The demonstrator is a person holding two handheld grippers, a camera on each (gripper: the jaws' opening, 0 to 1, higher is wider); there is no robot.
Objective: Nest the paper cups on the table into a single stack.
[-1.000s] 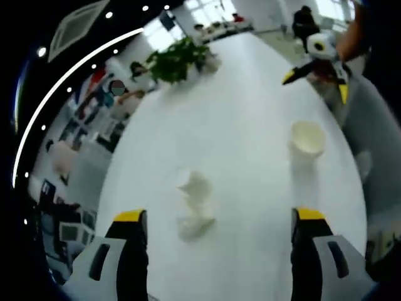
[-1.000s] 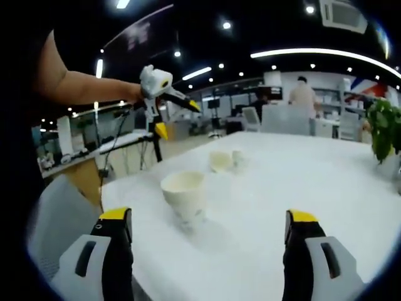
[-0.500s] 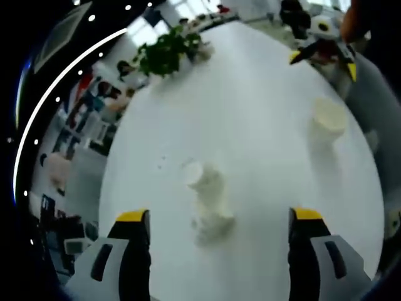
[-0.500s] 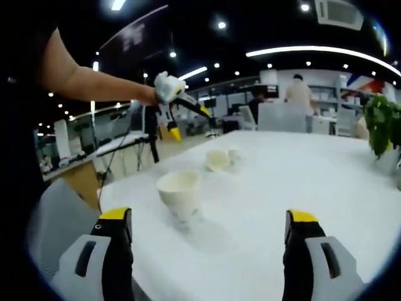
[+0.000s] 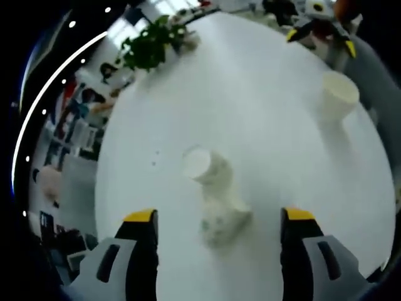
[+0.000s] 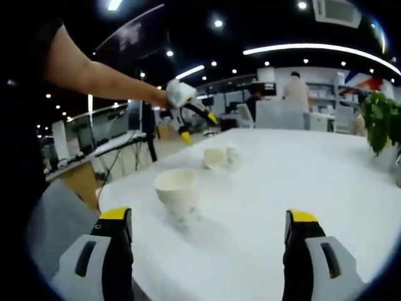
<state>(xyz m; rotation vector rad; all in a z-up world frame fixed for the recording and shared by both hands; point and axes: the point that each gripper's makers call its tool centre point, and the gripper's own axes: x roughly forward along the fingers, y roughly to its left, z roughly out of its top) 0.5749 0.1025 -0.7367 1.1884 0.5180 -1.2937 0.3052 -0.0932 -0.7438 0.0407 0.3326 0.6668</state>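
Left gripper (image 5: 219, 216) has closed in over the two tipped cups since a second ago; they sit lower and larger between its jaws now. Jaws wide apart, holding nothing. Lying cup (image 5: 205, 166) shows its open mouth, second tipped cup (image 5: 222, 222) lies just beside it, near the jaw tips. Upright cup (image 5: 338, 95) stands well apart, near the table's (image 5: 263, 75) far edge. Right gripper (image 6: 210, 219) also spread wide, empty, with the upright cup just ahead on the white table. Potted plant (image 5: 150, 47) at the far end.
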